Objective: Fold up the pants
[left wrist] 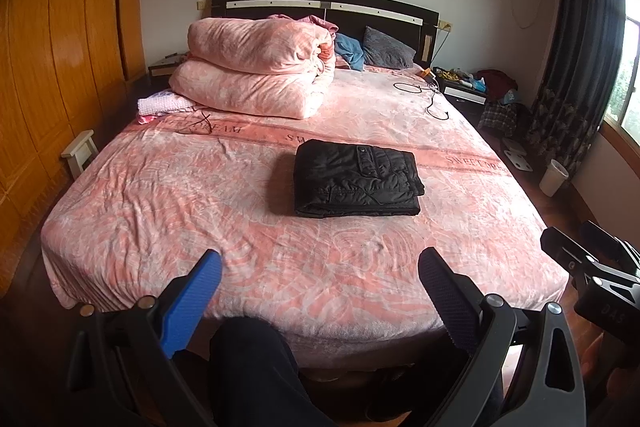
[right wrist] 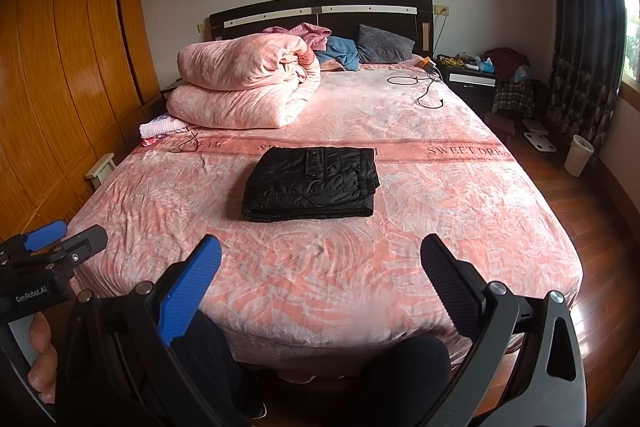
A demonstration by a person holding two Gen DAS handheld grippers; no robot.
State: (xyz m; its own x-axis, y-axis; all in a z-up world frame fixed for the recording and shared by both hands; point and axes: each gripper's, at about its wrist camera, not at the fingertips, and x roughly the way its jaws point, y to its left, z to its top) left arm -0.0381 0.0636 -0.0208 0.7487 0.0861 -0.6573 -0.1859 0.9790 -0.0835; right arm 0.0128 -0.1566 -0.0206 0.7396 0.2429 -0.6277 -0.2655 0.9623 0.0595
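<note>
Black quilted pants (left wrist: 356, 178) lie folded into a flat rectangle on the pink bed (left wrist: 200, 219), near its middle. They also show in the right wrist view (right wrist: 312, 185). My left gripper (left wrist: 320, 283) is open and empty, held back over the foot of the bed, well short of the pants. My right gripper (right wrist: 320, 279) is open and empty too, at the same distance. Each gripper shows at the edge of the other's view: the right one (left wrist: 592, 267) and the left one (right wrist: 56, 243).
A folded pink duvet (left wrist: 256, 75) sits at the bed's head on the left, with pillows (left wrist: 386, 49) and a black cable (left wrist: 432, 99) to the right. A wooden wardrobe (left wrist: 60, 47) lines the left wall. A nightstand (left wrist: 464, 87), white bin (left wrist: 554, 177) and curtain (left wrist: 576, 47) stand right.
</note>
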